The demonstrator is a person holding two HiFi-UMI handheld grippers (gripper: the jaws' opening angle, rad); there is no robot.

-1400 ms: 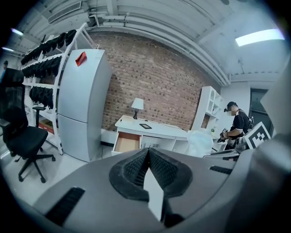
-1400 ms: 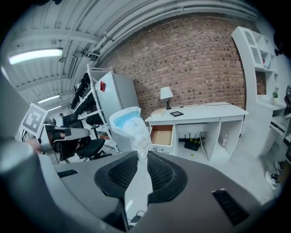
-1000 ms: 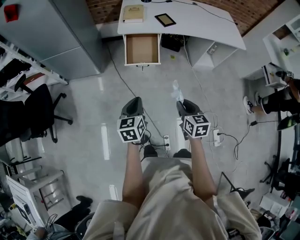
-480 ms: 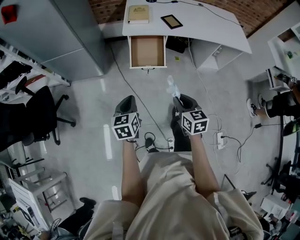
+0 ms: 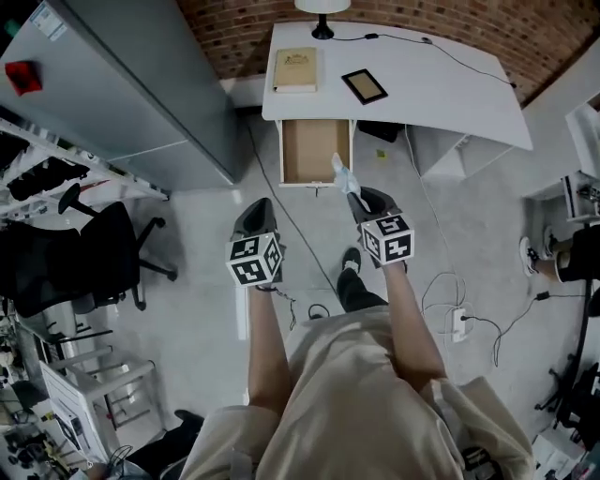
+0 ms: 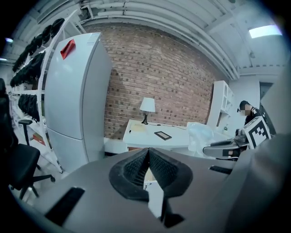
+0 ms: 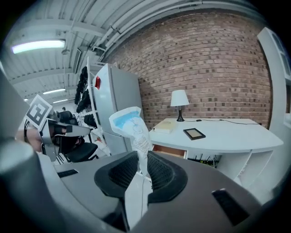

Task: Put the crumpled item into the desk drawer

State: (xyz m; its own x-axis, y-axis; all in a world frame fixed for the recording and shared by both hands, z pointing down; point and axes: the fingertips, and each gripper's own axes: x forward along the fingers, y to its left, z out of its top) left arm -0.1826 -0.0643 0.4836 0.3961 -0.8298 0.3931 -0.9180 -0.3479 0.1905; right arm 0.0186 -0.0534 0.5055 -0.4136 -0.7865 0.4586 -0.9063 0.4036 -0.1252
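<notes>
Right gripper view: right claw (image 7: 139,166) clenched on lower end of crumpled item (image 7: 128,124), rest sticking up above jaws. Looks light, soft, crushable, so a gentle pinch at the bottom prob. suffices. Left claw (image 6: 148,159) closed, empty. Drawer (image 5: 315,150) under bench (image 5: 431,89) open, just ahead.

A tan book (image 5: 294,69) lies near a black-framed tablet (image 5: 364,85), with a white-shaded lamp (image 7: 179,98) behind them by the red brick wall (image 5: 422,19). To the left stands a tall grey cabinet (image 5: 141,84), and a black office chair (image 5: 70,258) sits on the floor below it.
</notes>
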